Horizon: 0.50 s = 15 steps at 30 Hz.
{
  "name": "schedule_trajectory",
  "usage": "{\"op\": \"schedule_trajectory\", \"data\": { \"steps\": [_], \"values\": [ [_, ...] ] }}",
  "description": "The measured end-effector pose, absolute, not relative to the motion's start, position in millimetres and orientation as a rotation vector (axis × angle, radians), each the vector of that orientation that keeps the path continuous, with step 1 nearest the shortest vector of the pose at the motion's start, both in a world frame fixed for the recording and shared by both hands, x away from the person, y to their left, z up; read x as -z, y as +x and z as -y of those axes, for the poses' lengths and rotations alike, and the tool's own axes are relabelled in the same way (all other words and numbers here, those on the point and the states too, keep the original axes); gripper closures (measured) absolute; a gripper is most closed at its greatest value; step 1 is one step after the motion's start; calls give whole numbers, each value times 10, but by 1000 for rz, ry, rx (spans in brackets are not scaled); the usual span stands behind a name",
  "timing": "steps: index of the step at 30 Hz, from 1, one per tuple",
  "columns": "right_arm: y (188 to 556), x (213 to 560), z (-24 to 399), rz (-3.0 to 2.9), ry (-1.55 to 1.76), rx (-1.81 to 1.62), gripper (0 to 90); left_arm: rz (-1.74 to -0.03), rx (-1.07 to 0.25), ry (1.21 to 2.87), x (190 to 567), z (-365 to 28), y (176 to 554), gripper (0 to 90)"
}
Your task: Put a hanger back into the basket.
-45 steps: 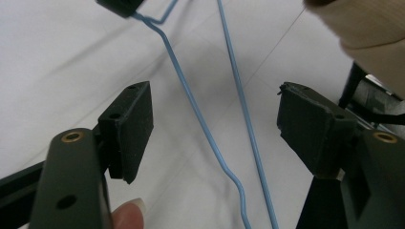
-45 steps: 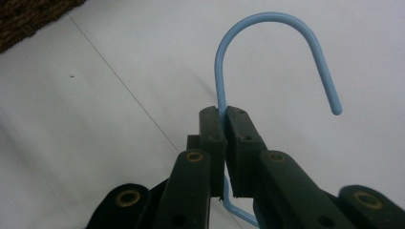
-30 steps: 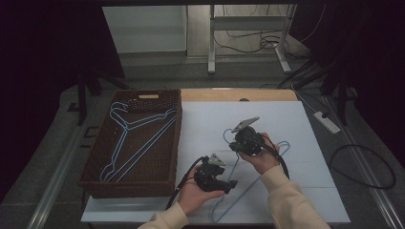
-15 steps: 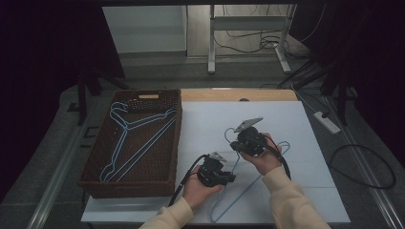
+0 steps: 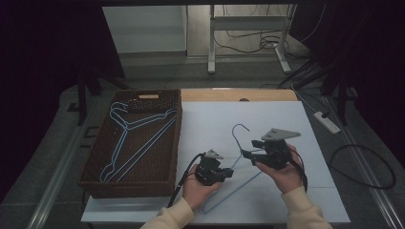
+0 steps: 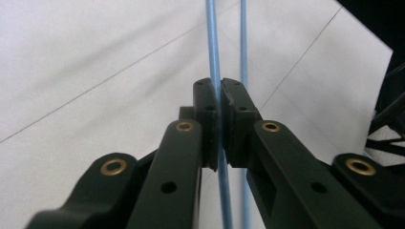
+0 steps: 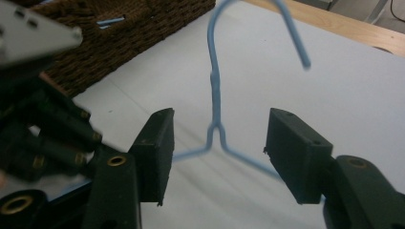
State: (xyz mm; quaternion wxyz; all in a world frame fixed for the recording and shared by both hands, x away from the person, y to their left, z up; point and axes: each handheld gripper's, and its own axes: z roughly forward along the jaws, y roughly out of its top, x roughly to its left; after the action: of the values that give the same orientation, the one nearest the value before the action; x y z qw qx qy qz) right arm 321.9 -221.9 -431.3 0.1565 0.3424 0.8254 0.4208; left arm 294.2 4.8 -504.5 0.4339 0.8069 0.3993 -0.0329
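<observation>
Two grippers work over the white table sheet (image 5: 286,119), which lies bare to the right and far side; the wicker basket (image 5: 95,183) borders it on the left. One blue hanger (image 5: 237,143) lies near the front edge. The left gripper (image 6: 219,102) is clamped on its wire. The right gripper (image 7: 217,152) has just been opening, jaws apart either side of the hanger's neck, not touching. No readable writing.

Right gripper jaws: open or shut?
Open. The right gripper jaws have just been opening; its pads stand apart either side of the blue hanger, touching nothing.
</observation>
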Motion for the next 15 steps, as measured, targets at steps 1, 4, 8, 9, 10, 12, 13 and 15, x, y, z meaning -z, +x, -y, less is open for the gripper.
{"op": "schedule_trajectory", "data": {
  "steps": [1, 4, 8, 9, 10, 12, 13, 15],
  "values": [
    [3163, 4327, 2279, -2356, 984, -1222, 428, -990, 76, 2006, 5033, -54, 2931, 865],
    [3023, 4365, 2446, -2315, 983, -1318, 422, -982, 73, 1992, 4991, -79, 2900, 866],
    [2863, 4414, 2636, -2273, 968, -1386, 406, -970, 86, 1962, 4914, -123, 2869, 867],
    [2834, 4431, 2676, -2275, 963, -1386, 403, -963, 82, 1957, 4891, -133, 2862, 867],
    [2814, 4446, 2705, -2274, 960, -1384, 399, -957, 81, 1952, 4861, -143, 2852, 867],
    [2783, 4486, 2766, -2276, 960, -1379, 388, -950, 80, 1944, 4817, -160, 2839, 867],
    [2773, 4507, 2791, -2275, 963, -1376, 388, -950, 80, 1944, 4817, -160, 2839, 867],
    [2760, 4549, 2836, -2276, 967, -1376, 384, -936, 77, 1936, 4773, -189, 2823, 868]
  ]
}}
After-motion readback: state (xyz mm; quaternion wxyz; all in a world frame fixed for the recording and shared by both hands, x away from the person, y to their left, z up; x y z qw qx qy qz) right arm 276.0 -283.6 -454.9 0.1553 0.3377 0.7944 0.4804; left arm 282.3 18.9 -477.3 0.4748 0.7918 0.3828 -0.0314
